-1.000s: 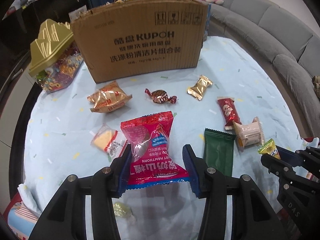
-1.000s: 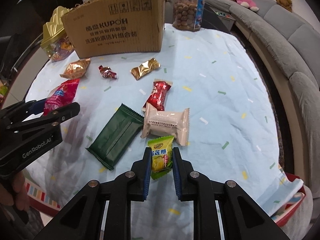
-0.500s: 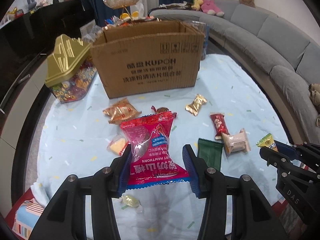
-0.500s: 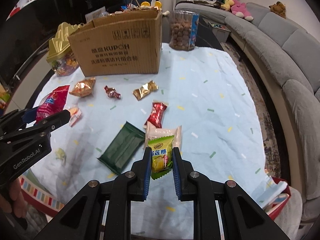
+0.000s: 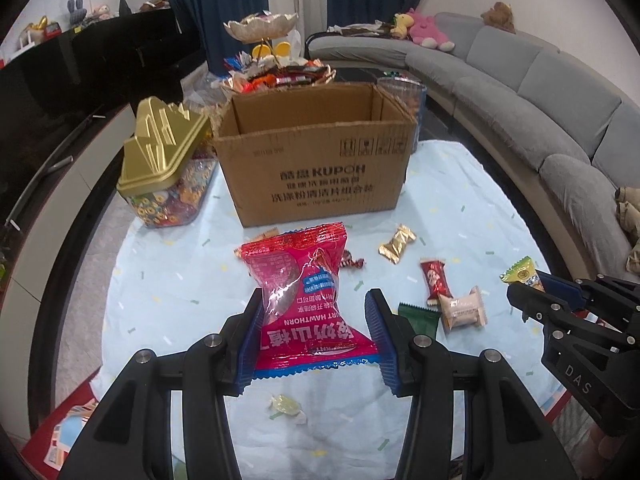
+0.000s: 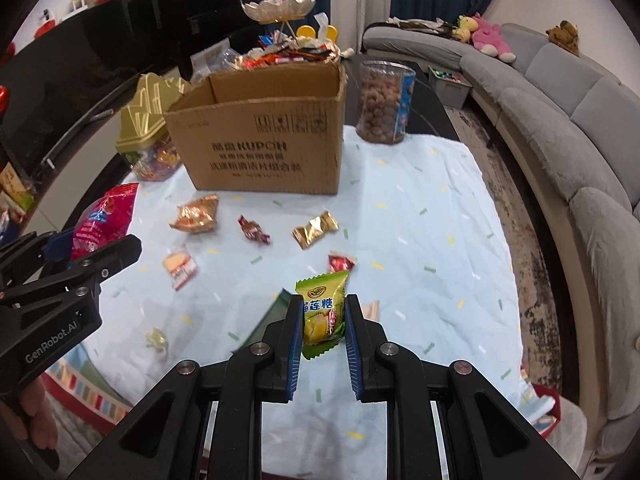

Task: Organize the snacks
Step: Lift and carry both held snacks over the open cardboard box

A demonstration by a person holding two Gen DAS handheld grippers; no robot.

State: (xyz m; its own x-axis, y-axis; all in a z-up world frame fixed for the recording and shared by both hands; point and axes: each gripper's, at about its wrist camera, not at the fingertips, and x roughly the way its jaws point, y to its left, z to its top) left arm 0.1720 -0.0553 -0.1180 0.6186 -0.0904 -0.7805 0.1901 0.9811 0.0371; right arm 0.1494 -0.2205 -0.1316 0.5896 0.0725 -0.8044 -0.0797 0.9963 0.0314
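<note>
Above the pale blue desk point(image 5: 168, 280), a red foil snack packet point(image 5: 306, 300) is clamped in the left claw point(image 5: 314, 334). A small green-and-yellow candy packet point(image 6: 322, 314) is pinched in the right claw point(image 6: 322, 346). An open brown cardboard box point(image 5: 316, 172) is seen beyond.

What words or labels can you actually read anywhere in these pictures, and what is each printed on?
"KUPOH": brown cardboard box; the Chinese lines below it are too blurred to read.
"HAWTHORN": red snack packet held in the left gripper, seen upside down; its other print is unreadable.
"DAS": black body of the right gripper.
"GenRobot.AI": side of the left gripper, in the right wrist view.
"榴莲糖": green-yellow candy packet.
</note>
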